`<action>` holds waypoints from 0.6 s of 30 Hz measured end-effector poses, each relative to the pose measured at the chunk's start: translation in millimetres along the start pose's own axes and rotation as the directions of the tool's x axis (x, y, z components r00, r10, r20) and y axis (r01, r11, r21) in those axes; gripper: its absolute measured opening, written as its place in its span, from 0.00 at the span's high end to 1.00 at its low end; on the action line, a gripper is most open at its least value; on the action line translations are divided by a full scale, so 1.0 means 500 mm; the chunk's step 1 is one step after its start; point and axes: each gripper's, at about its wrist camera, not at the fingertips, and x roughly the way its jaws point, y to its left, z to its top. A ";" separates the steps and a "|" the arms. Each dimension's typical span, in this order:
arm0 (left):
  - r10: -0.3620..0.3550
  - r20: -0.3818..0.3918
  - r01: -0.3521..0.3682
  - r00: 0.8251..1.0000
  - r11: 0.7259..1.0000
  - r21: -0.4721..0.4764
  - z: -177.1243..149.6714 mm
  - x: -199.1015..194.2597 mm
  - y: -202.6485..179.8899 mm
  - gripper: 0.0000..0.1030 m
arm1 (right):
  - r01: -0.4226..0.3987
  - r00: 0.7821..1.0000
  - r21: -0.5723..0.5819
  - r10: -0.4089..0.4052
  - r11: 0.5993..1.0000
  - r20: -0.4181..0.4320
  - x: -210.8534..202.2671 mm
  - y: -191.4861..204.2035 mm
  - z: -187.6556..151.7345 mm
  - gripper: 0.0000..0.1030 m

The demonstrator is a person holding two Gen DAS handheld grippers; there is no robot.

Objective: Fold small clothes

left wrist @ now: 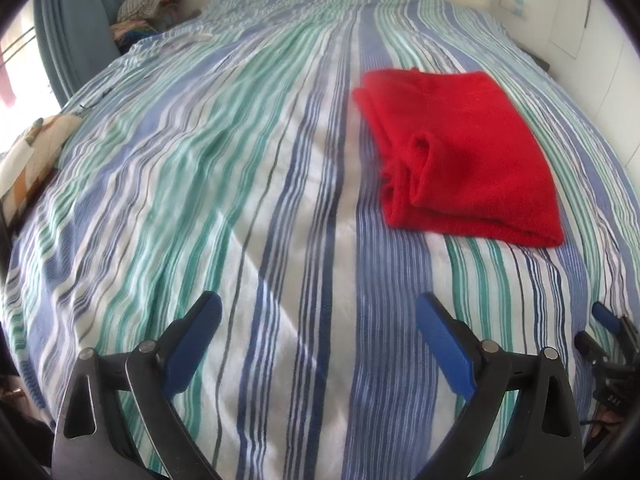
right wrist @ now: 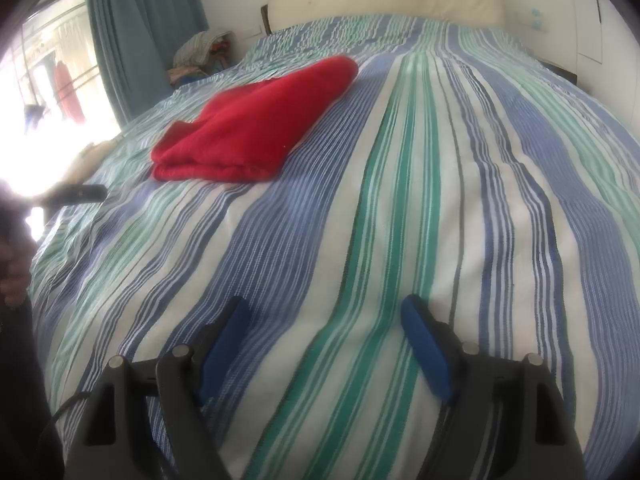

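A folded red garment lies on the bed, which is covered by a bedspread striped in blue, green and white. The garment sits in the half of the bed towards the foot, well short of the cream headboard, and nothing rests on it. In the left wrist view it lies to the right of the bed's middle line, with its thick folded edge facing the near end and a small tuck of cloth showing on its left side; in the right wrist view it lies off to the left, towards the window-side edge of the bed. The left tool hangs above bare bedspread near the foot edge, its jaws standing wide with only striped cloth showing between the blue pads, and the garment lies apart from it, farther up the bed and to its right. The right tool also hangs over bare bedspread near the foot edge, its jaws apart though less widely than the left pair, with nothing between its blue pads. The right tool's tips also show at the lower right edge of the left wrist view. A blue-grey curtain hangs by the bright window beyond the bed's left edge, and a heap of mixed clothes sits beside the headboard corner on that side.
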 end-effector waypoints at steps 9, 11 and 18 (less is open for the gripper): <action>-0.336 0.041 0.338 0.941 0.932 -0.132 0.148 0.011 0.030 0.04 | 0.005 0.990 0.001 -0.005 1.000 -0.139 0.000 0.013 0.054 0.21; -0.357 -0.022 0.350 0.934 0.926 -0.142 0.192 0.068 0.020 0.04 | -0.079 0.991 0.063 0.085 0.995 -0.104 -0.009 0.001 0.105 0.21; -0.362 -0.117 0.342 0.925 0.925 -0.164 0.264 0.218 -0.016 0.04 | -0.299 0.950 0.333 0.311 0.894 0.017 0.102 -0.084 0.327 0.13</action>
